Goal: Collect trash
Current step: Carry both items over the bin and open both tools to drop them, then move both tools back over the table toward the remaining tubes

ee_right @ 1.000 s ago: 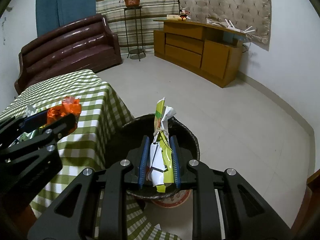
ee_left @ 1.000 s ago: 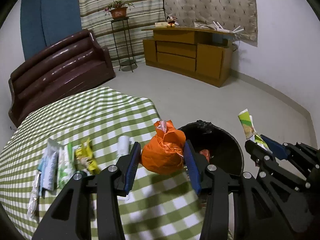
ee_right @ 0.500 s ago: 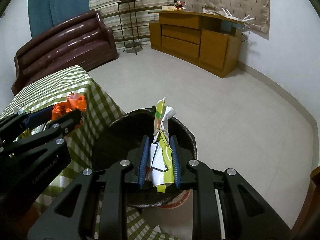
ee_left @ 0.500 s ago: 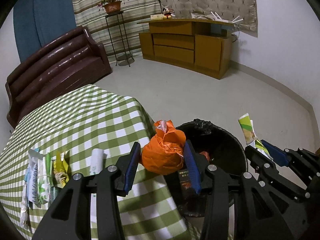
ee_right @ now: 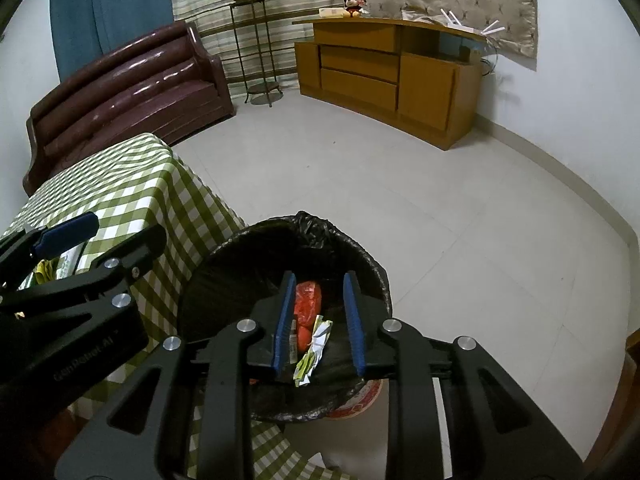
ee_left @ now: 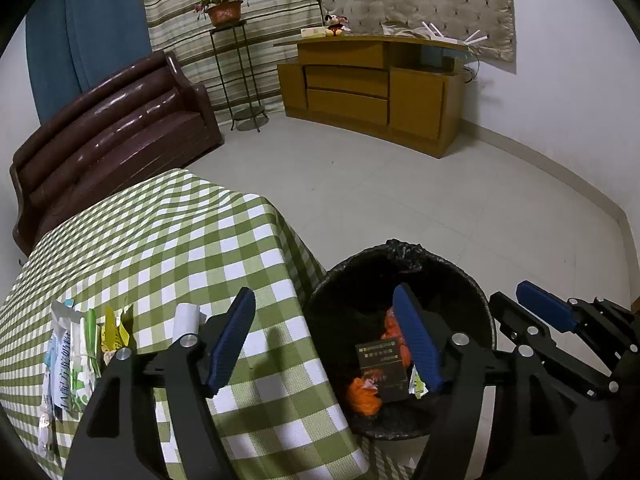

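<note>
Bin (ee_left: 472, 292) floor apparently behind trash (ee_left: 362, 394)

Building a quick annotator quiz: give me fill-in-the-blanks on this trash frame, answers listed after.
1. Both the left tongs and the right tongs are ____.
2. The orange bag lies inside the ____.
3. The bin is lined with a ____ plastic bag.
4. The leftover wrappers lie on a green-and-white ____ tablecloth.

Missing words: open; bin; black; checked
</note>
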`<state>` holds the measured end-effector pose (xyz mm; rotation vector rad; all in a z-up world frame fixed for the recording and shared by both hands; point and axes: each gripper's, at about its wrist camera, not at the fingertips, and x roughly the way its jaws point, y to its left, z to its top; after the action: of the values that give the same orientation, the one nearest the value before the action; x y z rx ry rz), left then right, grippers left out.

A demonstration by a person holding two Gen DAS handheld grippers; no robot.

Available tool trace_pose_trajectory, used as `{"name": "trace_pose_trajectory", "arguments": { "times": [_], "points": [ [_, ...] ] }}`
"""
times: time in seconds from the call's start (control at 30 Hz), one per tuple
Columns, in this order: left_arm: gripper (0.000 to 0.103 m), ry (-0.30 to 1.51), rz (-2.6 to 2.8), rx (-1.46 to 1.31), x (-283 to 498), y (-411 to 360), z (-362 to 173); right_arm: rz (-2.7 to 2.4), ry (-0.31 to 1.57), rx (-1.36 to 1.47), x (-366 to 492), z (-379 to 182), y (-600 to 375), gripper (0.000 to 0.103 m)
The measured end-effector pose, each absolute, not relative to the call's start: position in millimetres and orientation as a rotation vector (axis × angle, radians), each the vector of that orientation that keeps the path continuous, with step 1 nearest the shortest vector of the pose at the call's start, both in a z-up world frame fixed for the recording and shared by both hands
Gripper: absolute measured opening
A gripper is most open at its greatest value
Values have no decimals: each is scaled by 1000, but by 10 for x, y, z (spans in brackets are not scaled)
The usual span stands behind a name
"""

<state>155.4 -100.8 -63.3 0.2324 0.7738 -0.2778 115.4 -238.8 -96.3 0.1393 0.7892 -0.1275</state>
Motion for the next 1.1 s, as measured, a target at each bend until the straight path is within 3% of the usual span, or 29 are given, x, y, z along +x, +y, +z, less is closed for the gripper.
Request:
{"name": "trace_pose_trajectory", "arguments": {
  "times": [0.37, 0.67, 1.1],
  "points": [
    [70, 760, -270, 212, 1513, -951, -565, -140, 773, 139, 1090, -876, -2384, 33],
    [72, 747, -256, 190, 1412, -787, -475, -146, 758, 146, 1002, -772, -2329, 50],
    [73, 738, -180, 173, 1106, -231, -354, -80, 739, 110, 831, -614, -1908, 52]
  ]
}}
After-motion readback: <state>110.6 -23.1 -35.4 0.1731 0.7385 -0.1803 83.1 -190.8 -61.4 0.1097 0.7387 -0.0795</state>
